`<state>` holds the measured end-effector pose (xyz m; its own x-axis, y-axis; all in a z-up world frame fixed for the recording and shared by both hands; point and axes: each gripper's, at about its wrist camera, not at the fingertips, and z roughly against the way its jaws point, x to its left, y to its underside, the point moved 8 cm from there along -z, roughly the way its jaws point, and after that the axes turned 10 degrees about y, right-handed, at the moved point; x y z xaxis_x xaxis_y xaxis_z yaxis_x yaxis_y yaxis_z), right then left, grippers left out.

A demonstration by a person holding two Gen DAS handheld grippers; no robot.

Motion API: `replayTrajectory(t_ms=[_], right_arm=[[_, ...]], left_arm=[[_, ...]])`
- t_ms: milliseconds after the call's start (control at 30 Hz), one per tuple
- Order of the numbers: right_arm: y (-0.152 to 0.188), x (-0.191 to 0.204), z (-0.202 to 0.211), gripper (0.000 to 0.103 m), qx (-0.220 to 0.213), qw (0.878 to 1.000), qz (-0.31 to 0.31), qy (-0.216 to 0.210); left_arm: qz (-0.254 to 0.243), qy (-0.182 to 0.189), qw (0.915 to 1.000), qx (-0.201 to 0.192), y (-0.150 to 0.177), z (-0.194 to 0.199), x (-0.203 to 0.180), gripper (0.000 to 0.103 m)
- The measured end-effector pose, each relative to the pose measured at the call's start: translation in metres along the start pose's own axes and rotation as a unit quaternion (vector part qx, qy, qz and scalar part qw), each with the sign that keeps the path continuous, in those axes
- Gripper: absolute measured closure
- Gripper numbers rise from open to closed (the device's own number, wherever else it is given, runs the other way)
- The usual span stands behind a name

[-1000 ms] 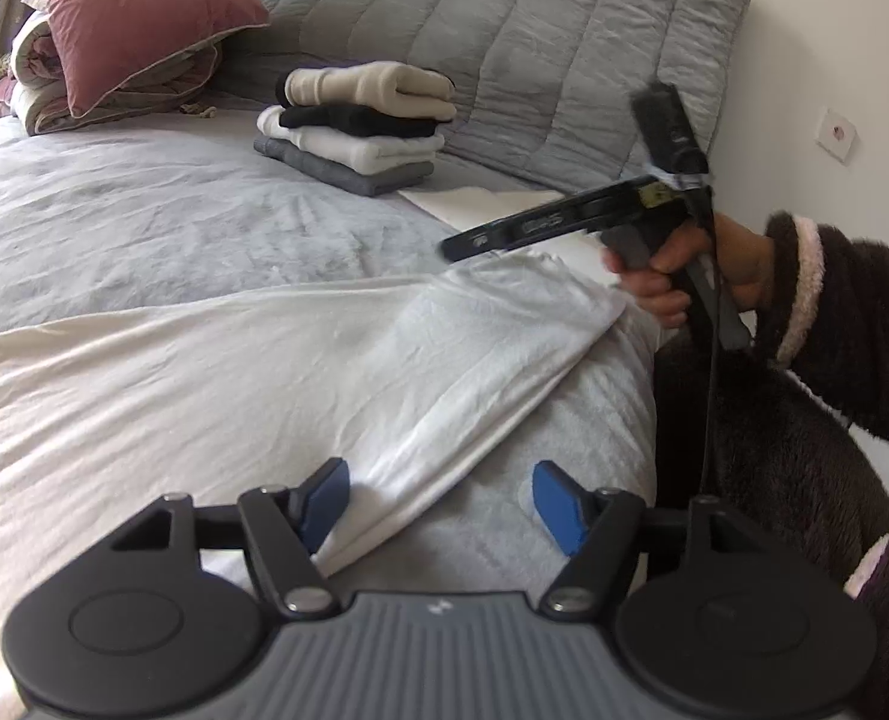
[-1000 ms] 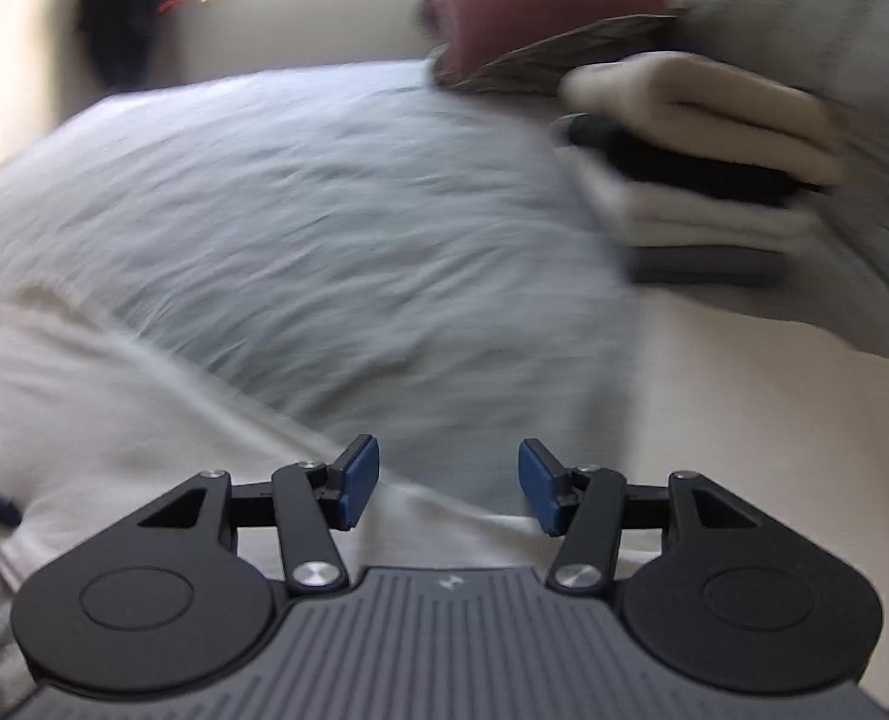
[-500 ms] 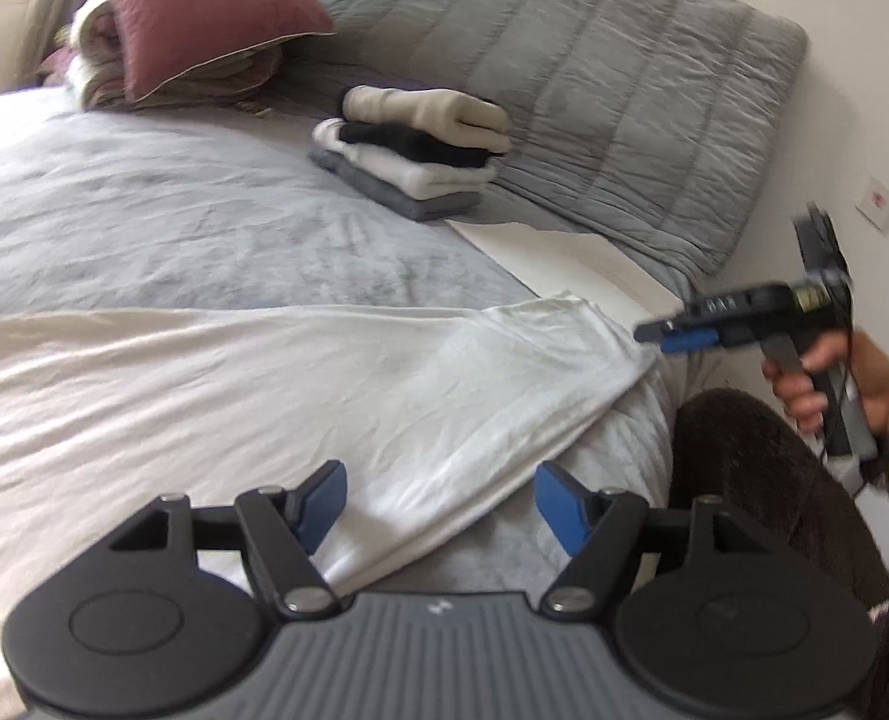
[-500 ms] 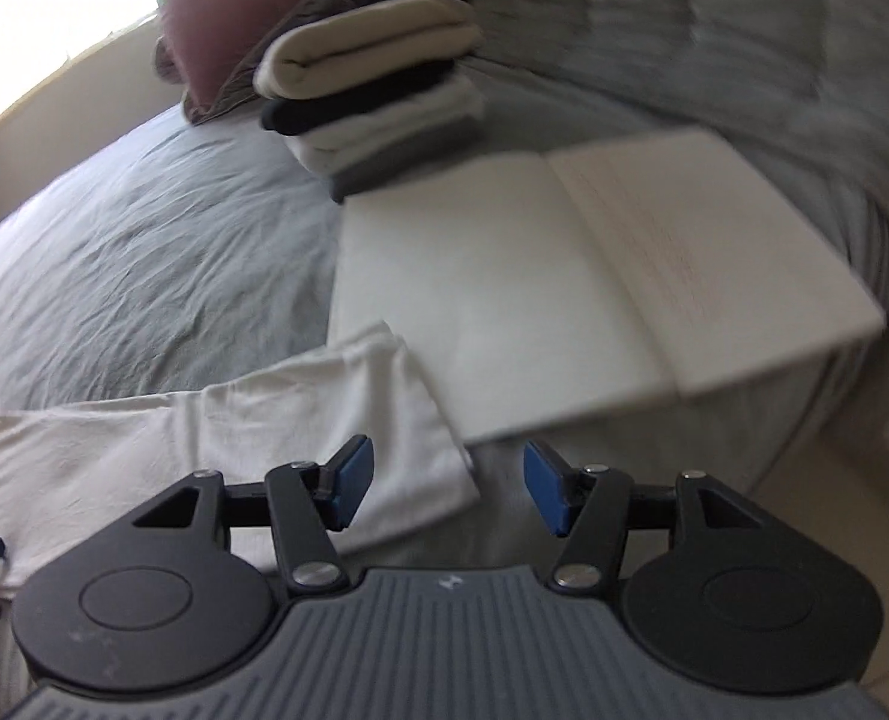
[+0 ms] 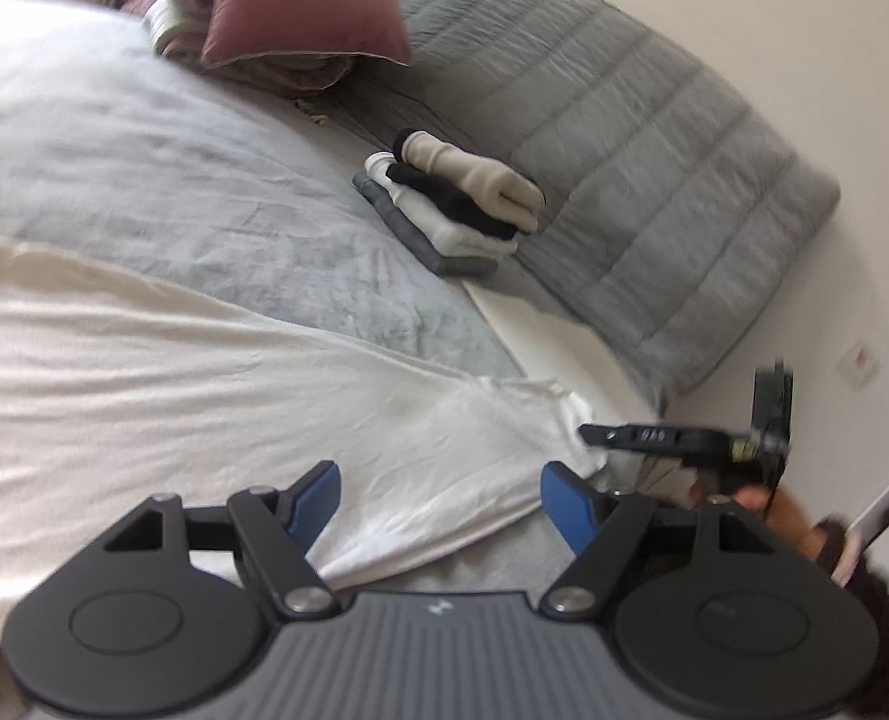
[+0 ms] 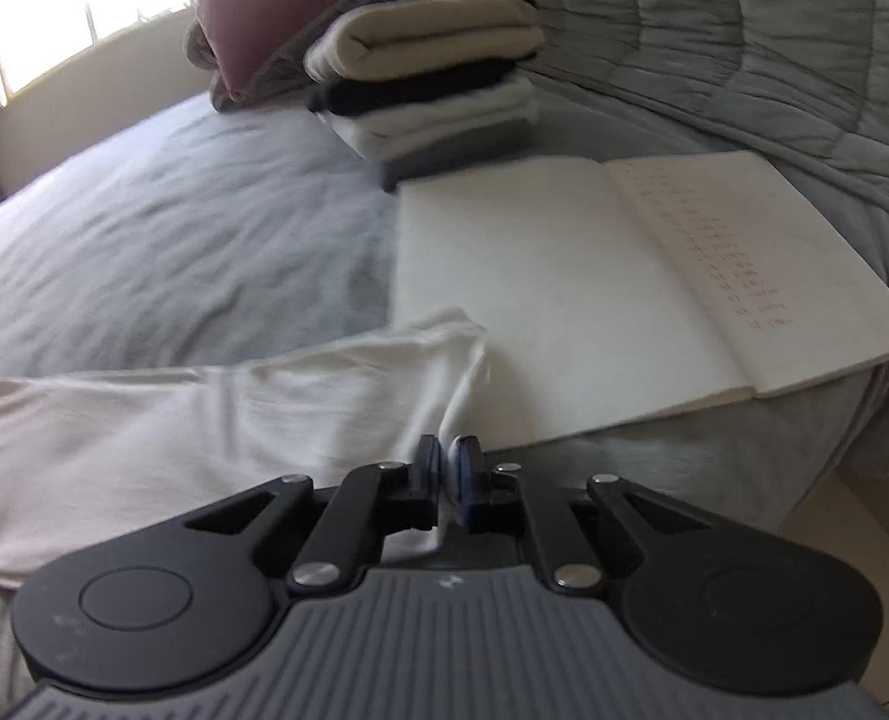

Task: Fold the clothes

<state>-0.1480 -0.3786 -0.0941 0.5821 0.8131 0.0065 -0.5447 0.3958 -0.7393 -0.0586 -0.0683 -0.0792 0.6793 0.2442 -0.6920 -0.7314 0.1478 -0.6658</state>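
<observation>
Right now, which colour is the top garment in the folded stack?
Cream, clearest in the right wrist view.

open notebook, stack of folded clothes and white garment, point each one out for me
open notebook (image 6: 534, 300): right wrist view, on the blank left page.
stack of folded clothes (image 5: 462, 198): left wrist view, on the black piece mid-stack.
white garment (image 6: 234, 420): right wrist view, on the flat cloth left of the pinched corner.

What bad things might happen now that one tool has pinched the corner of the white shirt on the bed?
1. The right tool has just closed on only the thin edge of the white cotton garment, so the cloth may slip out when pulled.
2. That corner lies against the open white notebook; lifting could drag or flip it.
3. The left tool is open and holds nothing, so a one-sided pull may bunch the fabric.
</observation>
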Motion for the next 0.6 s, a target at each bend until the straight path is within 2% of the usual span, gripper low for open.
replayTrajectory(t_ms=[133, 267, 433, 600], right_arm=[[-0.009, 0.034, 0.019, 0.095, -0.031, 0.998, 0.040, -0.033], [-0.011, 0.081, 0.038, 0.095, -0.052, 0.992, 0.085, -0.078], [0.002, 0.143, 0.053, 0.095, -0.044, 0.979, 0.131, -0.152], [0.028, 0.189, 0.067, 0.095, -0.031, 0.964, 0.173, -0.202]], left_arm=[[0.069, 0.040, 0.9968, -0.008, -0.001, -0.002, 0.008, 0.027], [0.130, 0.074, 0.9887, -0.010, 0.001, -0.007, 0.017, 0.022], [0.179, 0.095, 0.9791, -0.021, 0.003, -0.011, 0.024, 0.019], [0.205, 0.108, 0.9722, -0.031, 0.002, -0.011, 0.030, 0.020]])
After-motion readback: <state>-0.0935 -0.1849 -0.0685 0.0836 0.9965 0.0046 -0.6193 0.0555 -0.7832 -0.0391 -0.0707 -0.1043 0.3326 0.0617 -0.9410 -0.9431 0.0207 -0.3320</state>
